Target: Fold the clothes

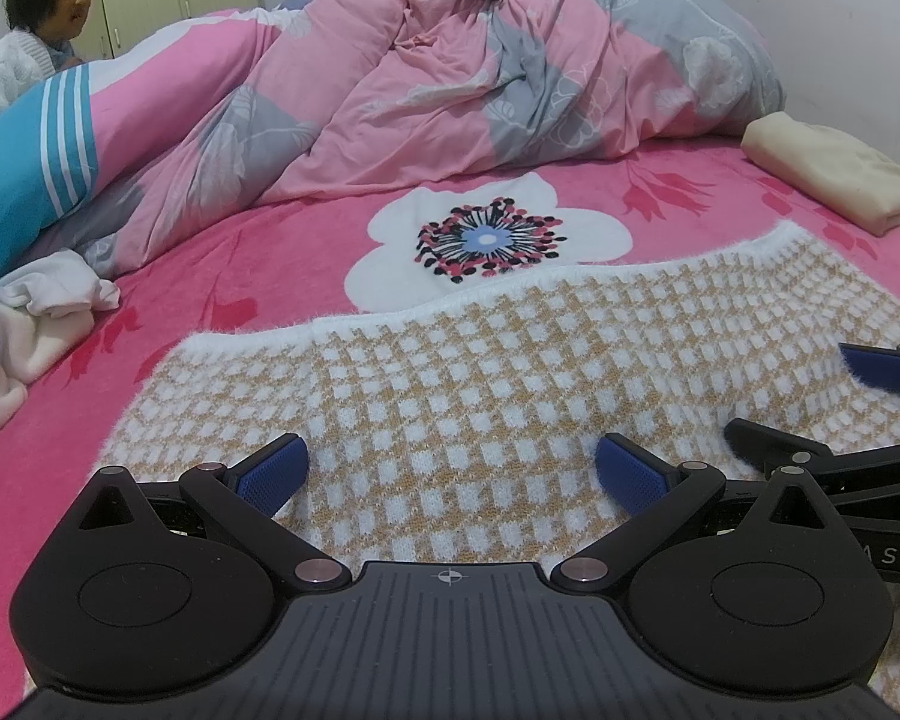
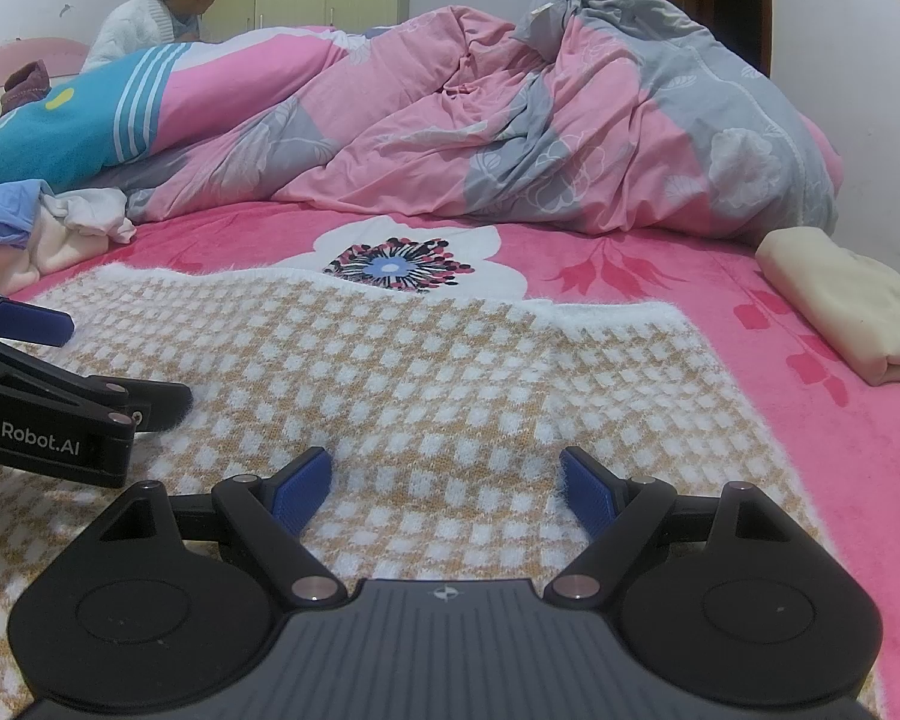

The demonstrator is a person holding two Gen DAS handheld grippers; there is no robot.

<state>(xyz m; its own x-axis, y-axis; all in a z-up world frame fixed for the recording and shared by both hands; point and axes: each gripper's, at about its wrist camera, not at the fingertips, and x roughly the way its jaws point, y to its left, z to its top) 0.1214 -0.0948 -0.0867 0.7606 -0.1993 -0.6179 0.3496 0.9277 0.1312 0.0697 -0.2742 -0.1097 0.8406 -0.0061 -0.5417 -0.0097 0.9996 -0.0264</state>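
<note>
A fuzzy tan-and-white checked garment (image 1: pixel 480 372) (image 2: pixel 402 372) with a white fluffy hem lies spread flat on the pink flowered bed sheet (image 1: pixel 258 240) (image 2: pixel 858 468). My left gripper (image 1: pixel 450 477) rests low over the garment's near part, open, its blue pads (image 1: pixel 273 474) apart with only cloth beneath them. My right gripper (image 2: pixel 446 489) is open too, just above the same garment, to the right of the left one. Each gripper shows at the other view's edge: the right gripper (image 1: pixel 882 369) and the left gripper (image 2: pixel 24 324).
A crumpled pink-and-grey duvet (image 1: pixel 480 72) (image 2: pixel 510 120) fills the back of the bed. A folded cream garment (image 1: pixel 840 171) (image 2: pixel 852 306) lies at far right. Loose white and blue clothes (image 1: pixel 36 312) (image 2: pixel 48 222) pile at left. A person (image 1: pixel 36 18) (image 2: pixel 162 6) sits behind the bed.
</note>
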